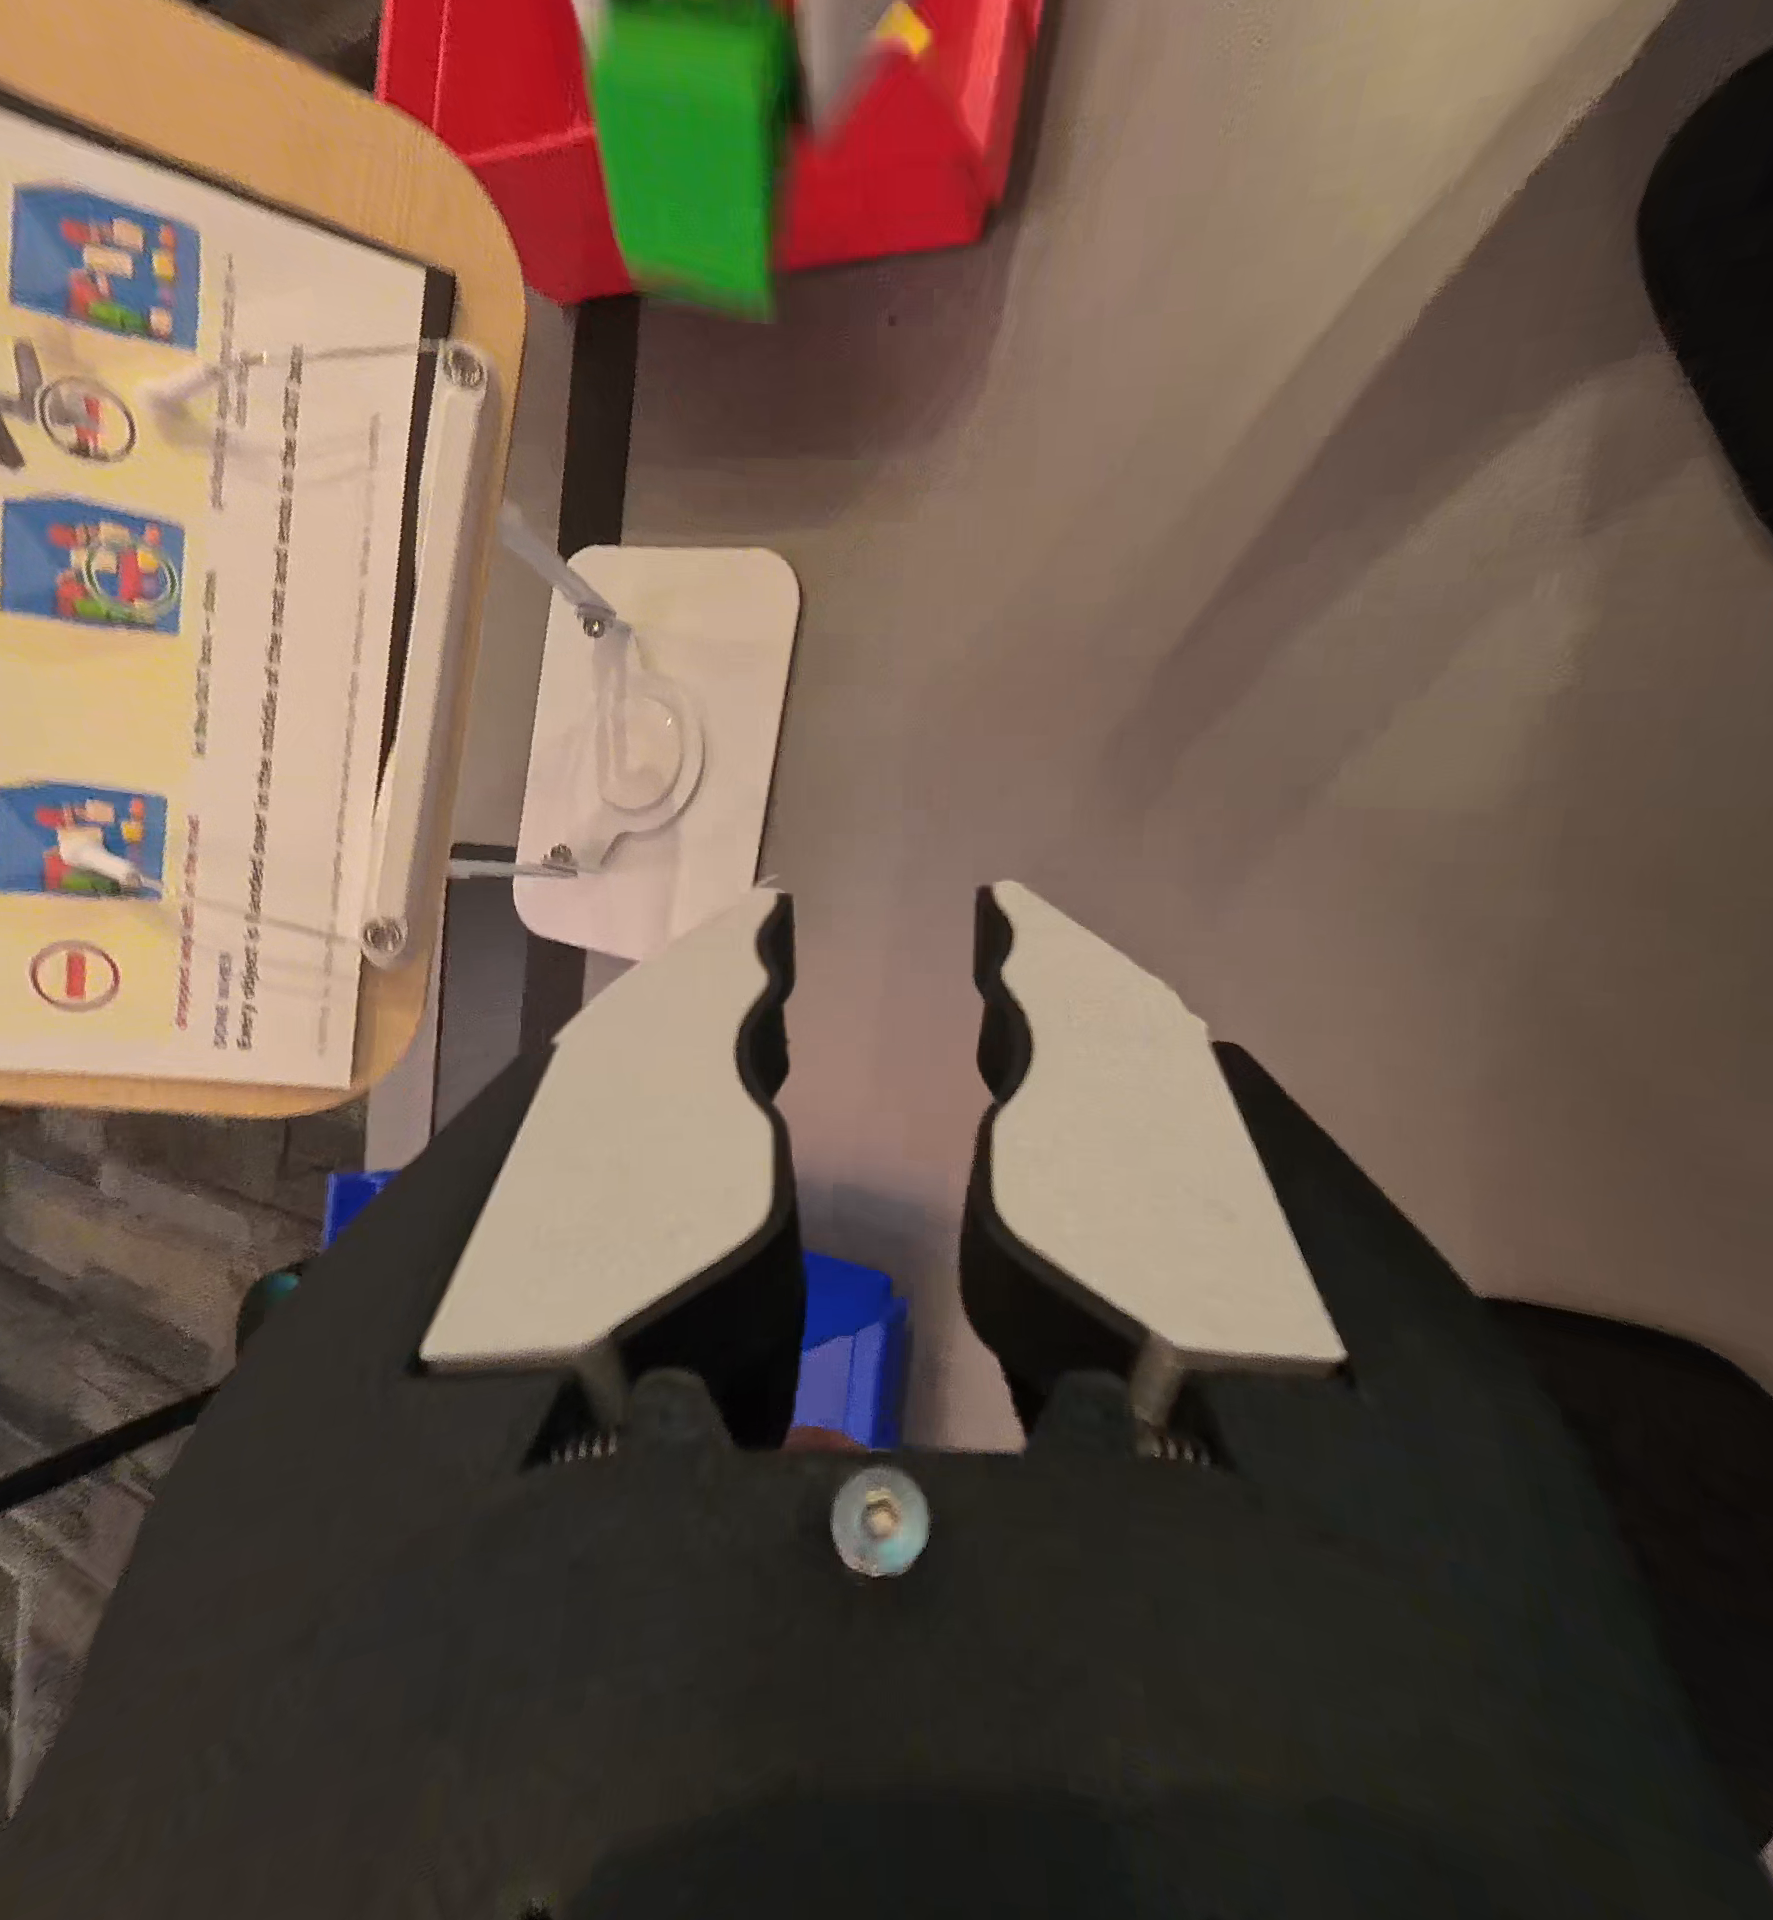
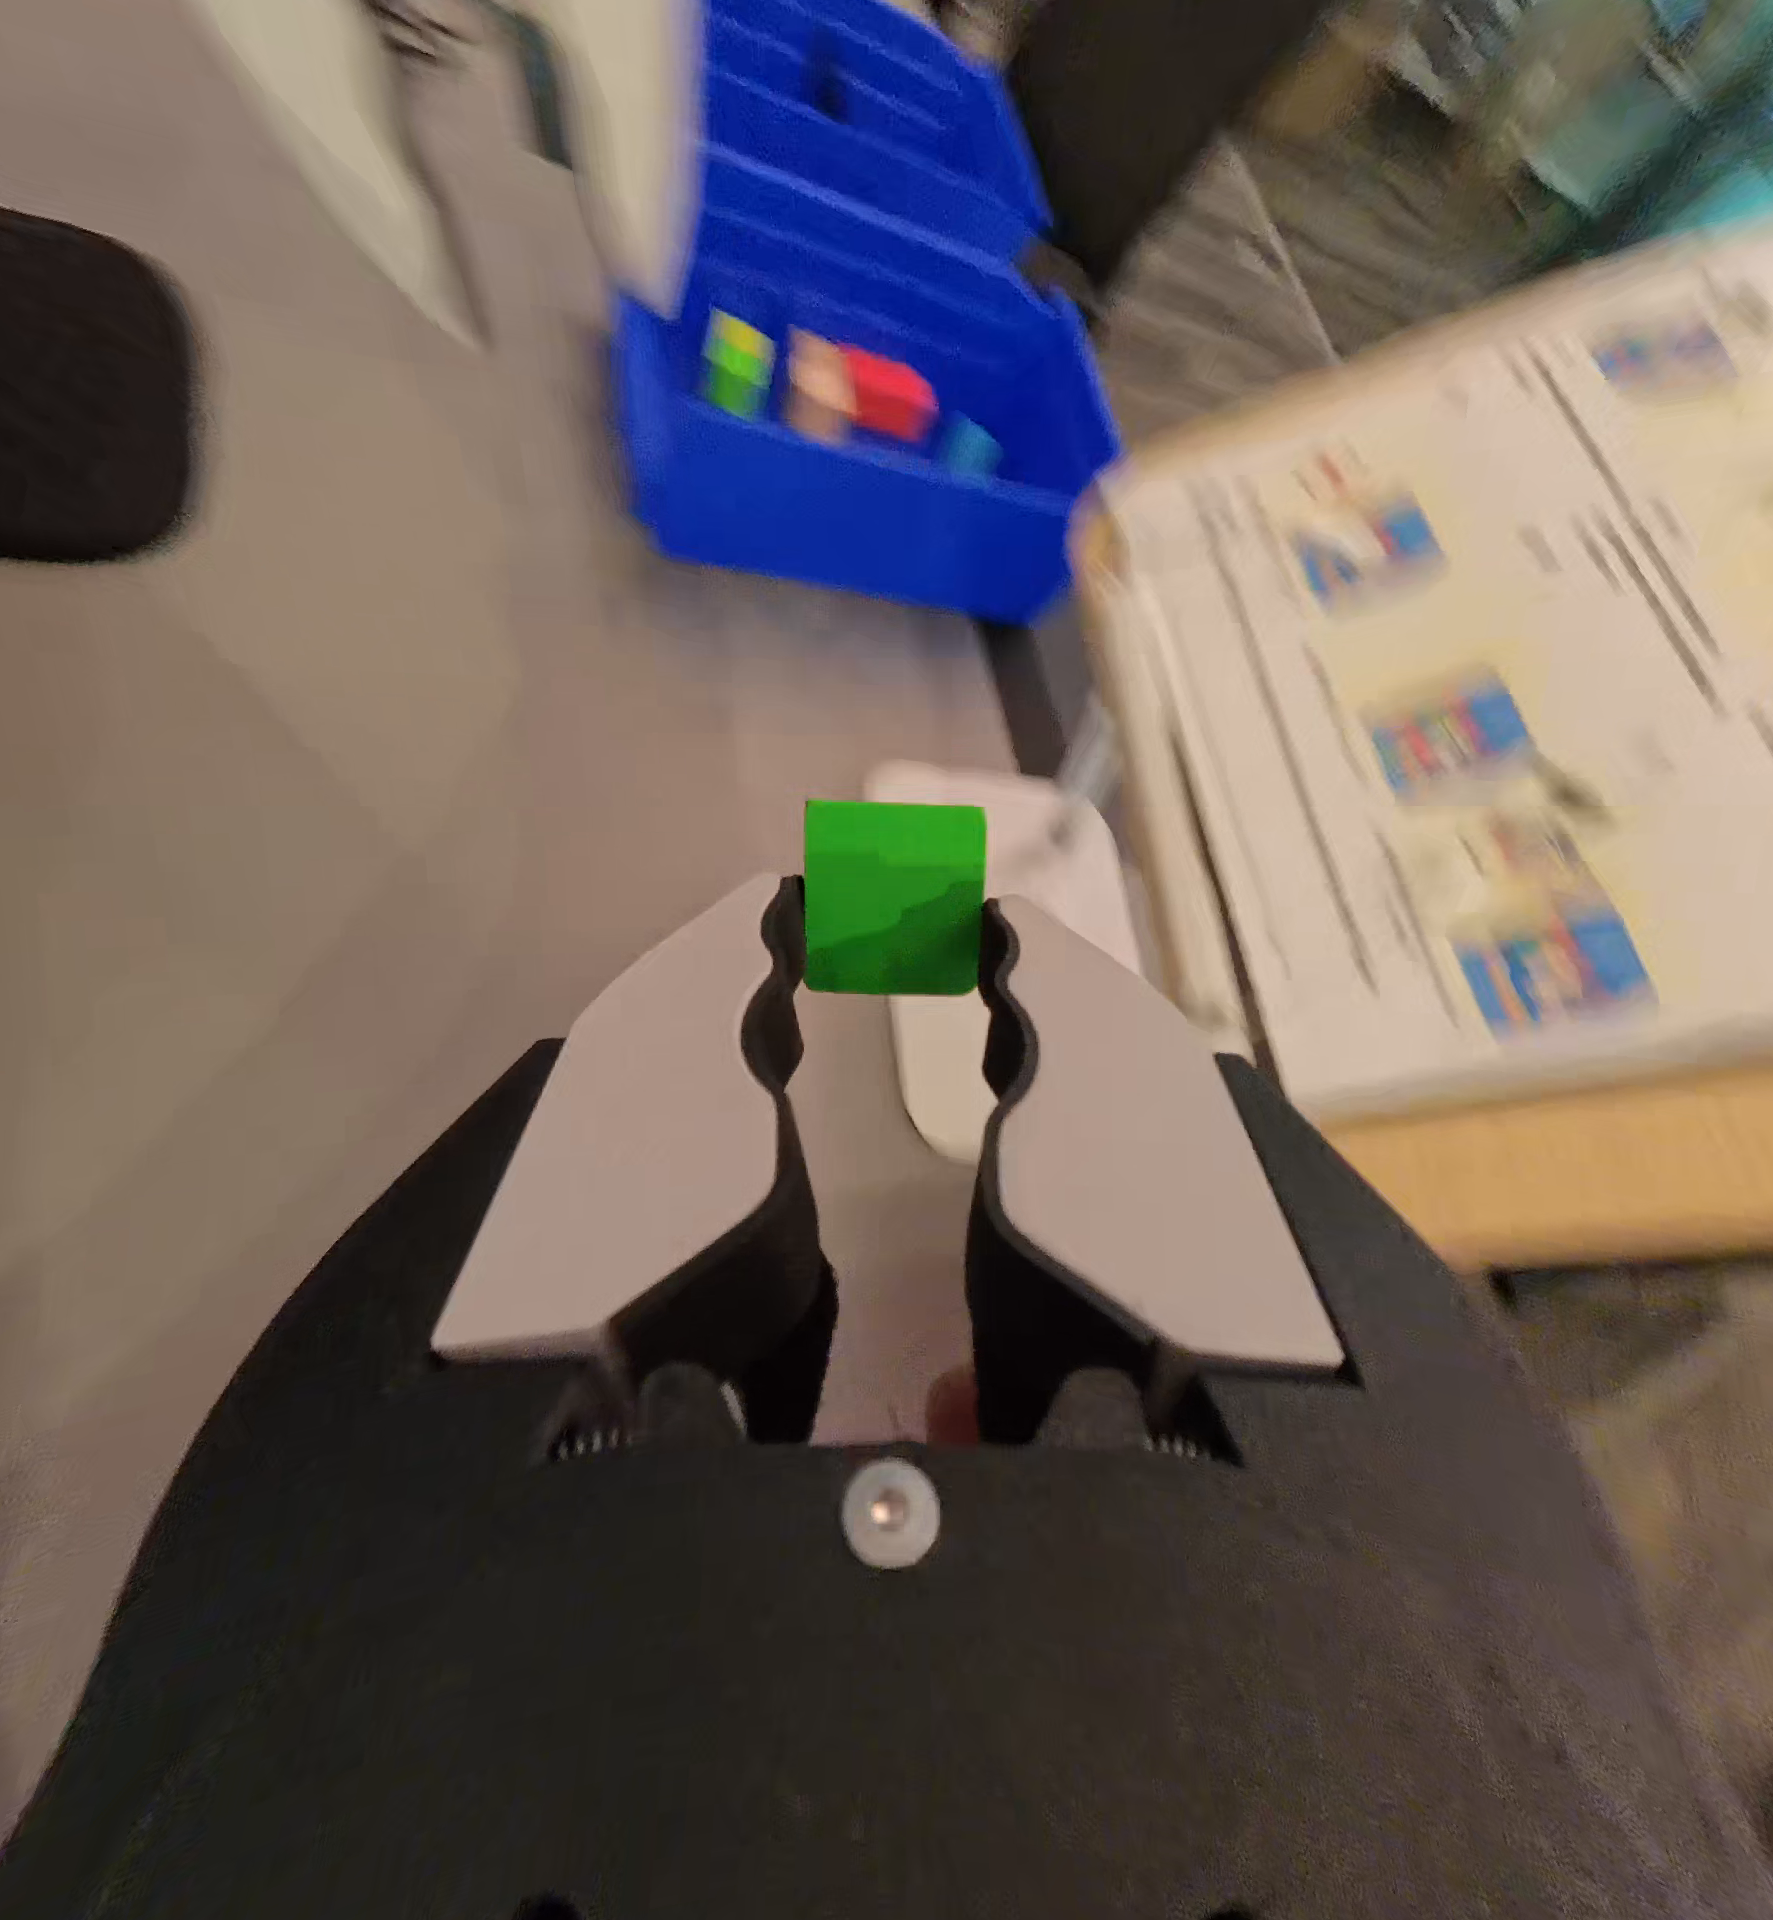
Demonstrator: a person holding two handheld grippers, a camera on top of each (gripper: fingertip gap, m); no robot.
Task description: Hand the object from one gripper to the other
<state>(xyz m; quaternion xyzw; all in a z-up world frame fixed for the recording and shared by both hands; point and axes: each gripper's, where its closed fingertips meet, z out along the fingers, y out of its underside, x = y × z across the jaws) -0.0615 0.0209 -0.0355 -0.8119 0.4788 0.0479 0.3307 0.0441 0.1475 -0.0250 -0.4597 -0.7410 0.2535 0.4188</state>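
My right gripper [image 2: 892, 920] is shut on a green block [image 2: 892, 899]; both black pads press its sides at the fingertips, and it is held above the grey table. In the left wrist view the same green block [image 1: 695, 156] shows blurred at the top, in front of a red bin [image 1: 892, 177]. My left gripper [image 1: 882, 914] is open with nothing between its fingers, over bare grey table [image 1: 1121, 623].
A blue bin [image 2: 840, 509] with several small coloured blocks stands at the back. A wooden board with a printed instruction sheet [image 1: 186, 623] lies beside a white stand base [image 1: 653, 748]. A dark chair part [image 1: 1755, 312] is at the right edge. Across from one pair of fingers to the other is roughly 15 cm.
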